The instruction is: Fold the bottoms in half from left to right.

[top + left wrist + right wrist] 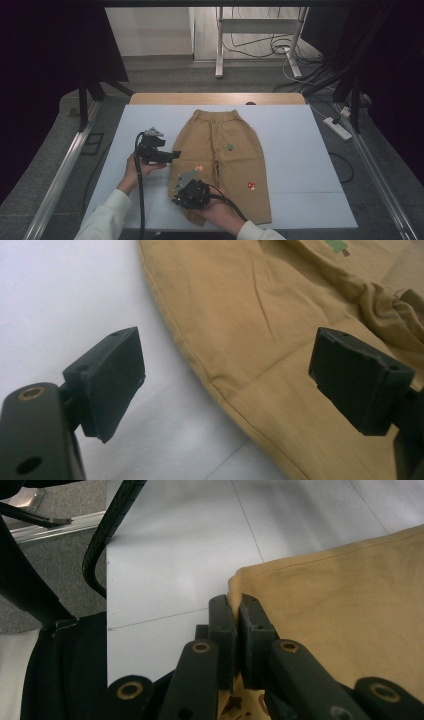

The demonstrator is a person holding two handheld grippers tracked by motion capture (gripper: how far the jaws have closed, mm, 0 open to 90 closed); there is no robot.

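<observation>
At the left of the high view, the person's left hand (pixel 142 167) is holding the left tongs (pixel 172 155) over the white tabletop (pixel 300 165), just beside the outer edge of the trousers (pixel 235 150). In the left gripper view its jaws are standing wide apart with nothing between them; one pad is hanging over bare tabletop (pixel 60 300) and the other over the tan cloth (pixel 240 325), and whether either is touching the surface cannot be told.

The trousers are lying flat in the middle of the tabletop, waistband at the far side and legs pointing toward the person. Small coloured patches are showing on the legs, and a green one is showing near the crotch.

Further right, the right hand (pixel 220 210) is holding the right tongs (pixel 176 196) at the near hem of the leg on the left in the high view. In the right gripper view the right tongs (pixel 236 611) are standing nearly closed, pinching the corner of the cloth (pixel 340 605) between their pads. That corner is rising slightly at the pinch, while the rest of the leg is resting on the tabletop (pixel 190 540). A black cable (pixel 107 525) is curving across the left of that view.
</observation>
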